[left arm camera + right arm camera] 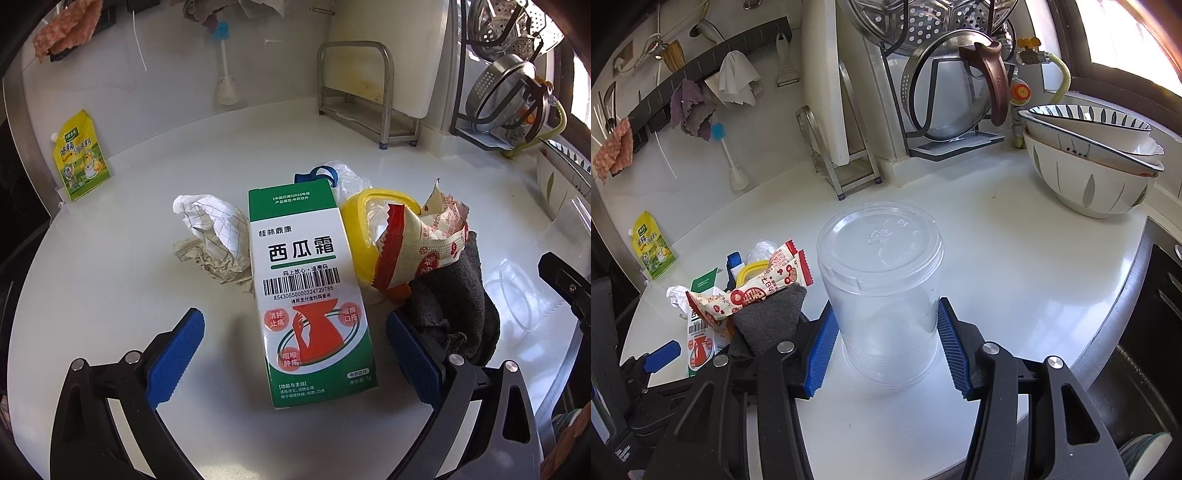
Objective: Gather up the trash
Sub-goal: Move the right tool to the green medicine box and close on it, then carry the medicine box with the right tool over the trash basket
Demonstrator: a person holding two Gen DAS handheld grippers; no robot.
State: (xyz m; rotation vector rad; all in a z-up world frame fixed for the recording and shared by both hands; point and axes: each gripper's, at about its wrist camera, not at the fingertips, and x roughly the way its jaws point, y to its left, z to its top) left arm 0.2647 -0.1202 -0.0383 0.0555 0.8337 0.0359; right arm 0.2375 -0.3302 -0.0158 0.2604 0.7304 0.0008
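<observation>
L gripper hovers low over the white countertop, blue fingers wide, straddling a green-and-white medicine box lying flat, not yet touched. R gripper sits w/ fingers against a clear upturned plastic cup near the counter's front edge. Behind the box – crumpled paper, a red-and-white wrapper, a yellow lid. Risks: the grey cloth snags in the L fingers; a hard squeeze buckles the thin cup.
</observation>
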